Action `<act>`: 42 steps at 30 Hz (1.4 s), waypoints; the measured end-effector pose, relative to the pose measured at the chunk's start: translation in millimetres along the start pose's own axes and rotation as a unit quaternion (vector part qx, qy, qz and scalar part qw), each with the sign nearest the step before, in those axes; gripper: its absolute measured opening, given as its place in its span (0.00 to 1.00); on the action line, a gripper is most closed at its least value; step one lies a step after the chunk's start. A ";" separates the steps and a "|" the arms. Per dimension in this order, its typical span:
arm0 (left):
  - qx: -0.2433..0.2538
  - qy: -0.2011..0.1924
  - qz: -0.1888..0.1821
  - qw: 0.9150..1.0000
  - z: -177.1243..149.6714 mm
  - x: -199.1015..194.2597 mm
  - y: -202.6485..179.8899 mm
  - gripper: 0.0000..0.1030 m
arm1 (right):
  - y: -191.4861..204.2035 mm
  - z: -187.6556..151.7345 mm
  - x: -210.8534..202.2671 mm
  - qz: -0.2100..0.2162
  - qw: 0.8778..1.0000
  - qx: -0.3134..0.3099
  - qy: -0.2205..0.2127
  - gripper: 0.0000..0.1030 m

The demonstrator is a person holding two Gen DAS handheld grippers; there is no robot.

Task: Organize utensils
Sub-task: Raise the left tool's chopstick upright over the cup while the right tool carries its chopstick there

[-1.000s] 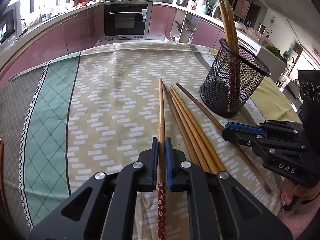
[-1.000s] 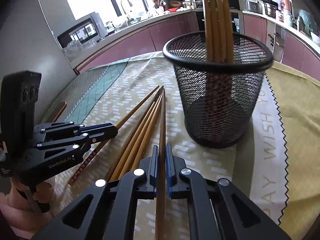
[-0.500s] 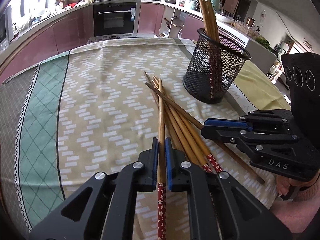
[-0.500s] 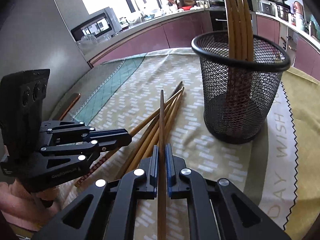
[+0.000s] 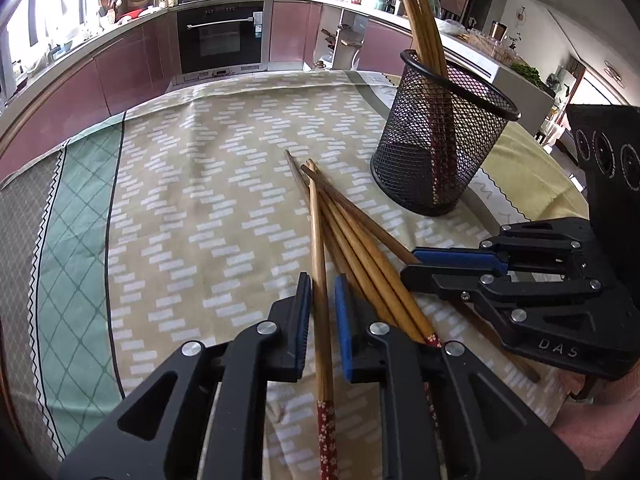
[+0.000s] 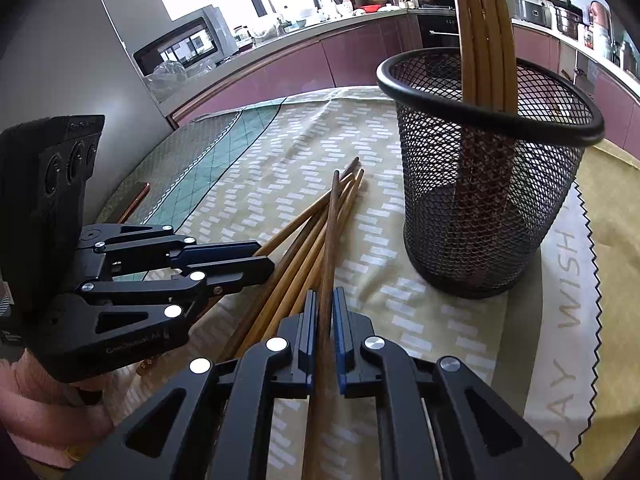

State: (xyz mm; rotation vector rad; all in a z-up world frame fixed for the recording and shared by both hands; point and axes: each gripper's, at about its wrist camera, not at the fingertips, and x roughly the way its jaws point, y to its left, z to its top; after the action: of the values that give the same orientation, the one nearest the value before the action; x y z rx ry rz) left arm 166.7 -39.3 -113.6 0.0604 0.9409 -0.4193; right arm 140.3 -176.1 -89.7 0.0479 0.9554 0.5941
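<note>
While slender, round wooden chopsticks (image 5: pixel 352 236)

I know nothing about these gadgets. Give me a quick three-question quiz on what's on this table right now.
1. True or false: the mesh holder lies tipped over.
2. What does the right gripper clamp? A spoon; B chopstick; C fork.
3. Fill in: the loose chopsticks lie on the ____.
Key: 1 false, it stands upright; 2 B; 3 tablecloth.
</note>
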 end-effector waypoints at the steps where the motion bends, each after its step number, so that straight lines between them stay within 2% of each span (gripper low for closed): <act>1: -0.003 -0.001 0.002 1.000 0.6 0.0 0.1 0.08 | -1.5 -1.3 -2.8 0.001 1.000 0.000 -0.003 0.07; 8: -0.015 -0.019 -0.006 1.000 -0.4 -15.9 2.2 0.07 | -1.2 -0.8 -31.2 0.008 0.999 -0.009 -0.039 0.06; 15: -0.016 -0.065 -0.043 0.997 9.9 -55.0 3.3 0.07 | -4.8 7.2 -69.7 0.014 0.996 -0.007 -0.089 0.06; 25: -0.009 -0.125 -0.097 0.987 25.0 -109.7 0.0 0.07 | -19.3 16.7 -116.0 0.008 0.988 0.000 -0.152 0.06; 31: -0.005 -0.153 -0.110 0.982 36.9 -130.5 -3.6 0.07 | -23.5 27.8 -135.6 0.006 0.983 0.000 -0.183 0.06; 42: -0.007 -0.200 -0.121 0.972 78.8 -147.0 -14.4 0.07 | -28.6 55.1 -170.2 -0.005 0.973 -0.017 -0.229 0.06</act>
State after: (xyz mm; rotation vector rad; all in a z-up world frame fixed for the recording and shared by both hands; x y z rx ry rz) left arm 146.4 -23.2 51.9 -0.1486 0.5537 -0.6238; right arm 122.9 -272.8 62.6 0.1439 0.4962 0.5582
